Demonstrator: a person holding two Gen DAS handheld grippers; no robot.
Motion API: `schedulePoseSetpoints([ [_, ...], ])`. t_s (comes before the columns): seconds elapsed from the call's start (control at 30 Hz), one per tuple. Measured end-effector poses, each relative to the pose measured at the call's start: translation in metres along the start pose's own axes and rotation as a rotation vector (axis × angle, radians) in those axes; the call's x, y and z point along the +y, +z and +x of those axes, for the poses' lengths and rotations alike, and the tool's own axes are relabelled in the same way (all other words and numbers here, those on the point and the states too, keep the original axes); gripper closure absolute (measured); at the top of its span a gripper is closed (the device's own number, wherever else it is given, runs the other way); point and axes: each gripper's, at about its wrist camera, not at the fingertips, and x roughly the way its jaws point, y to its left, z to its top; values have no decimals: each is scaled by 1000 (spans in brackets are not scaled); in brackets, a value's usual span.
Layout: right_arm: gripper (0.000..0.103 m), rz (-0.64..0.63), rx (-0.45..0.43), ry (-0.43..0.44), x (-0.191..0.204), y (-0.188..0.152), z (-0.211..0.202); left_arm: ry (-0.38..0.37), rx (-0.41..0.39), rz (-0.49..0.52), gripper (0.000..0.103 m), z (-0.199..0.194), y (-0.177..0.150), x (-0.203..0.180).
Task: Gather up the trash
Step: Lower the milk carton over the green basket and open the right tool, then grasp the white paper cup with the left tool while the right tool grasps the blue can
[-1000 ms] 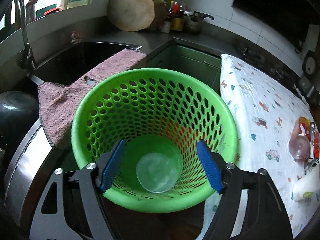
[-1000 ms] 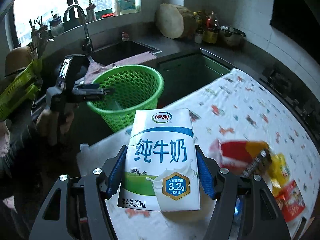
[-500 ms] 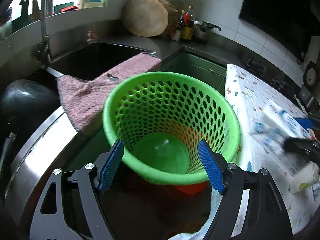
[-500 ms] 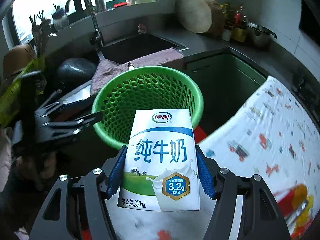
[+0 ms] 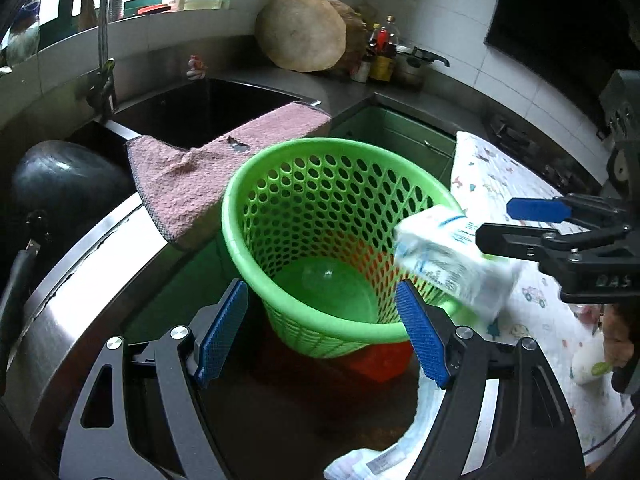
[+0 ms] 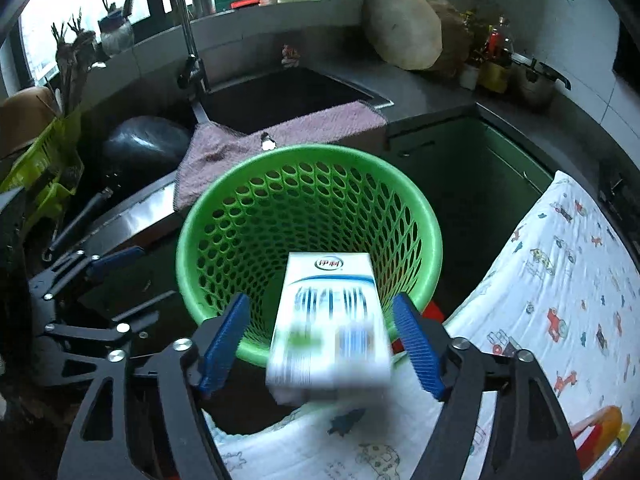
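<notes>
A green perforated plastic basket (image 6: 308, 216) sits at the centre of the right wrist view, its rim just below a pink dishcloth (image 6: 280, 132) draped over the sink (image 6: 280, 96) edge. In the left wrist view the basket (image 5: 320, 216) holds nothing solid that shows; only its smooth green floor is visible.

The milk carton (image 6: 330, 320), white with blue and green print, is blurred and hangs over the basket's near rim, between the blue pads of the right gripper (image 6: 320, 344). The pads stand clear of both its sides: the jaws are opening and the carton is let go. In the left wrist view the same carton (image 5: 452, 260) is tilted at the basket's right rim, under the right gripper (image 5: 516, 224).

The left gripper (image 5: 324, 332) stands wide apart with nothing gripped, its pads framing the basket's near wall.

Half a second earlier the carton was sharp and clamped between the right pads; now it has dropped lower and farther toward the basket. A cartoon-print cloth (image 6: 560, 280) covers the surface at lower right.
</notes>
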Motion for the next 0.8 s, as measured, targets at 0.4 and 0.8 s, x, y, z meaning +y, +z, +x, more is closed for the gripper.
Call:
schedulePoseSetpoints([
  [0.4,26,20,-100,-52,-22,-44,-86,-56,-16,69,26,-15,-4,-40],
  [0.8,19,90,-86,-178,-91,-153,-180,-180,-36,173,21,-41,-20,-117],
])
